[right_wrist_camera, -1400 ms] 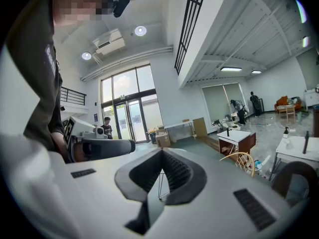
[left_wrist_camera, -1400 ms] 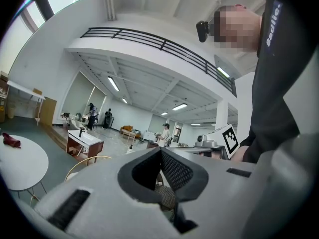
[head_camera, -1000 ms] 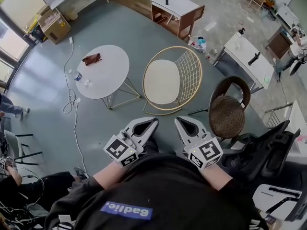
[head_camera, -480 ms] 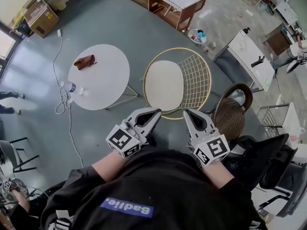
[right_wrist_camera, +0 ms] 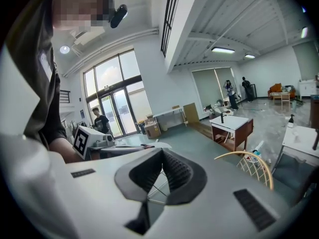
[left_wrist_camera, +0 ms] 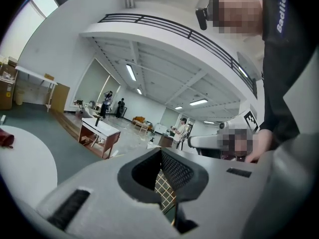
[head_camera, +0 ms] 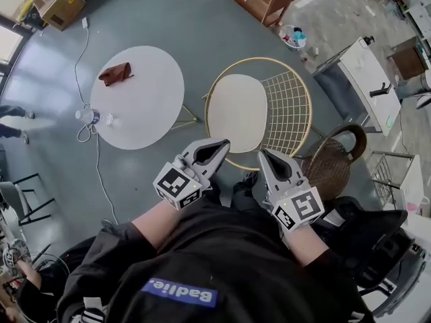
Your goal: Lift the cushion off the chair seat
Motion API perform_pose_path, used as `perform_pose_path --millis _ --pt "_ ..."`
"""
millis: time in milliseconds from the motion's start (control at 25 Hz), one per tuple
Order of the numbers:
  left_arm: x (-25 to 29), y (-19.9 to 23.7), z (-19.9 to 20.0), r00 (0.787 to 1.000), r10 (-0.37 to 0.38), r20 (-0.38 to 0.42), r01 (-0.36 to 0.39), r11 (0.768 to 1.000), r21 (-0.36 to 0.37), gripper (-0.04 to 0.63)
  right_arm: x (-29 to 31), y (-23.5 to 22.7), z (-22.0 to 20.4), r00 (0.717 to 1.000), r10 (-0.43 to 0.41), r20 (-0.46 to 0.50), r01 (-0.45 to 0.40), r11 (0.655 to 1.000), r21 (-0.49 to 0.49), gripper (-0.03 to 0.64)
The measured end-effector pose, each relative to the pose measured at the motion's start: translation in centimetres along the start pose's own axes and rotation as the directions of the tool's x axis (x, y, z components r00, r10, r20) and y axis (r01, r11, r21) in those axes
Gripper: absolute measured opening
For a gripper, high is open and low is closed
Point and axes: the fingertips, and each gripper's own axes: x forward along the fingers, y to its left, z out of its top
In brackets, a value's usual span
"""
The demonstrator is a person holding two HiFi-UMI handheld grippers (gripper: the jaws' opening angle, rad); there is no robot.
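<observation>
Cushion and chair sit straight ahead of you. The round cream cushion [head_camera: 236,113] lies flat on the seat of the round gold wire chair [head_camera: 289,106], covering most of the seat, with the wire backrest rising on its right in the head view. Neither of your grippers touches it.

Your left gripper [head_camera: 219,143] points toward the chair's near rim with its jaws closed tip to tip and nothing between them. In the left gripper view only a patch of the chair's gold mesh shows through the gap behind the pads. Your right gripper [head_camera: 264,155] is held beside it, a little apart, aimed at the same rim. Its jaws are also closed on nothing, with thin wire legs visible behind them.

To the left of the chair stands a round white table [head_camera: 145,113] with a dark reddish-brown item [head_camera: 114,73] lying on it. A brown woven chair [head_camera: 331,165] stands at your right.
</observation>
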Motion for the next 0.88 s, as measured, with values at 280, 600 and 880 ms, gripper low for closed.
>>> perform_pose_path --millis 280,600,880 --pt "2.1 4.0 -6.6 0.99 0.13 -0.06 -0.135 0.988 -0.073 0.015 2.1 -2.0 -1.9 0.993 0.108 -0.05 -0.107 0.994 0.025 0.026" --pt "3.6 9.2 -13.5 0.96 0.253 -0.123 -0.267 0.956 -0.121 0.017 3.7 -4.0 -4.5 0.982 0.162 -0.101 -0.16 0.987 0.035 0.026" --pt "4.7 13.5 -21.4 0.925 0.307 -0.223 -0.344 0.926 -0.153 0.031 4.2 -6.0 -8.1 0.972 0.169 -0.16 -0.162 0.985 0.06 0.028"
